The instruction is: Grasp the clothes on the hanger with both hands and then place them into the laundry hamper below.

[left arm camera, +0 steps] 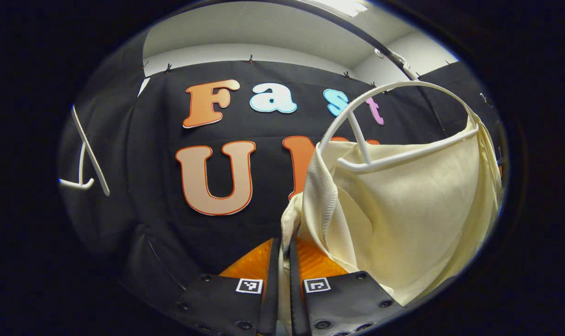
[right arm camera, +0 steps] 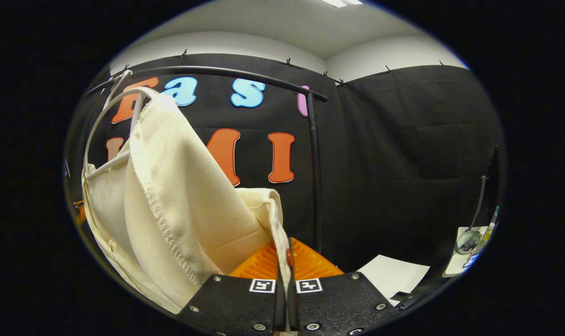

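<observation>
A cream garment (left arm camera: pixel 404 210) hangs on a white hanger (left arm camera: pixel 385 93) from a dark rail (left arm camera: pixel 394 58), at the right of the left gripper view. My left gripper (left arm camera: pixel 284 247) is shut on a fold of the garment's left edge, cloth pinched between its fingers. In the right gripper view the same cream garment (right arm camera: pixel 180 196) fills the left side, still draped over the white hanger (right arm camera: pixel 100 121). My right gripper (right arm camera: pixel 285 252) is shut on the garment's right edge, a strip of cloth running down between its fingers. The hamper is hidden below.
The dark rail (right arm camera: pixel 226 72) and its upright post (right arm camera: pixel 316 177) stand just behind my right gripper. An empty white hanger (left arm camera: pixel 88 158) hangs at the far left. A white sheet (right arm camera: pixel 394 275) and small items on a tray (right arm camera: pixel 469 252) lie at the lower right.
</observation>
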Tool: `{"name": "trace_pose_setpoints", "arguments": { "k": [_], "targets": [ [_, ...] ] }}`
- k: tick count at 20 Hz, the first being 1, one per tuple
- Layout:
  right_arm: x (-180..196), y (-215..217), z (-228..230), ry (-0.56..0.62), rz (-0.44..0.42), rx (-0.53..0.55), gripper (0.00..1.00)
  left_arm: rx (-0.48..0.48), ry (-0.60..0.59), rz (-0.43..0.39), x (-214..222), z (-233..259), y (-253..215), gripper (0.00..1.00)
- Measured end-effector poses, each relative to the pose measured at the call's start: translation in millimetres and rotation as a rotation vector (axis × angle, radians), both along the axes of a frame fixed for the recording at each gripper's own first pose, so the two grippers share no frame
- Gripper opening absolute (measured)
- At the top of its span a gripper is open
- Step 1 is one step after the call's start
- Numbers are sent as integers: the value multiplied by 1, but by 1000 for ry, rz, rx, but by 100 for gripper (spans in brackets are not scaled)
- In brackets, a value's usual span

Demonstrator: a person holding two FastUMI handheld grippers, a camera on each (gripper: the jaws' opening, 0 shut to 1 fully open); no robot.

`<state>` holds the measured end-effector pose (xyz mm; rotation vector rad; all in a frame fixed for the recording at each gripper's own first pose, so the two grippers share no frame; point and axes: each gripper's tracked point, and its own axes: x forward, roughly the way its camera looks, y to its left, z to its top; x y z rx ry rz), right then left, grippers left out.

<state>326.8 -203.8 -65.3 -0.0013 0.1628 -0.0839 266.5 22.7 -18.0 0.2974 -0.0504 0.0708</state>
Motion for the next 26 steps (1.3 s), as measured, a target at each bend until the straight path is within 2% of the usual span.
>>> {"name": "trace_pose_setpoints", "arguments": {
  "k": [1,3,5,10,12,14,16,19,21,26],
  "targets": [
    [-3,-6,8,-26,-22,31,2,-7,4,-6,0,0,-1,18],
    [-6,-23,60,-131,-59,87,1,-71,25,-11,0,-1,3,19],
    [-17,-35,113,-214,-61,85,1,-131,39,-17,-1,-1,3,19],
    [-31,-24,237,-353,50,-10,1,-164,3,-73,-7,15,-12,19],
    [-20,-18,281,-401,91,-44,1,-216,13,-98,-8,15,-24,19],
    [-3,-9,301,-415,136,-105,1,-247,11,-107,-5,17,-27,19],
    [21,-2,301,-402,174,-140,1,-256,2,-101,-5,21,-24,19],
    [41,-8,254,-321,182,-122,1,-274,-12,-83,-5,22,-13,19],
    [43,-15,217,-278,170,-75,1,-265,-13,-79,-6,21,-8,19],
    [15,-14,120,-185,152,-7,1,-237,-5,-32,-4,15,17,19]
  ]
}}
